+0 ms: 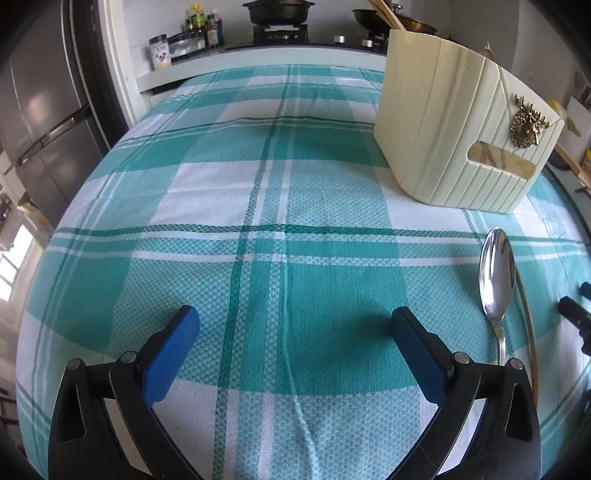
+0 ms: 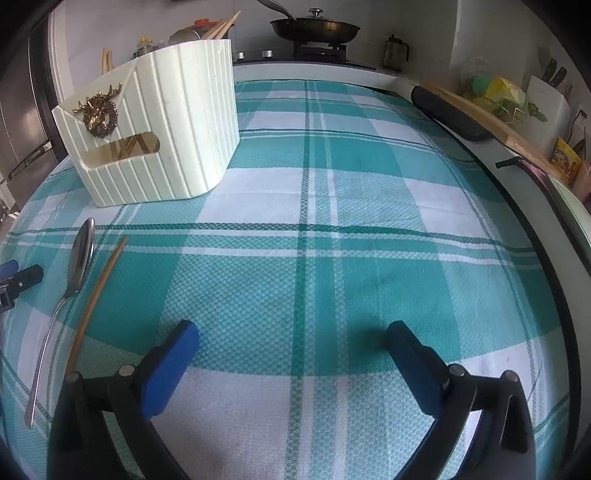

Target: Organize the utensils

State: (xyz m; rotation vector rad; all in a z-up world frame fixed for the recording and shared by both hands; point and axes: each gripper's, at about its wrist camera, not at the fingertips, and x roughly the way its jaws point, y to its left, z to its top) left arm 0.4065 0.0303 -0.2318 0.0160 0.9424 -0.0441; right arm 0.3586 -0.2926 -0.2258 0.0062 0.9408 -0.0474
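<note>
My left gripper [image 1: 295, 328] and right gripper [image 2: 291, 341] have jaws wide apart, empty; the spoon [image 2: 79, 258] and chopstick [image 2: 98, 295] lie on the table [image 2: 332, 258], not yet in the holder [image 2: 155, 122].

Spoon [image 1: 496, 277] handle slips out of sight behind the gripper finger [image 1: 421, 354]; chopsticks [image 2: 122, 147] mostly hidden inside the cream holder [image 2: 177, 122].

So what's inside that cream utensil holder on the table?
Through the slot in the cream utensil holder, crossed wooden sticks show, and wooden stick ends poke above its rim, likely chopsticks. The ribbed walls hide everything else inside.
</note>
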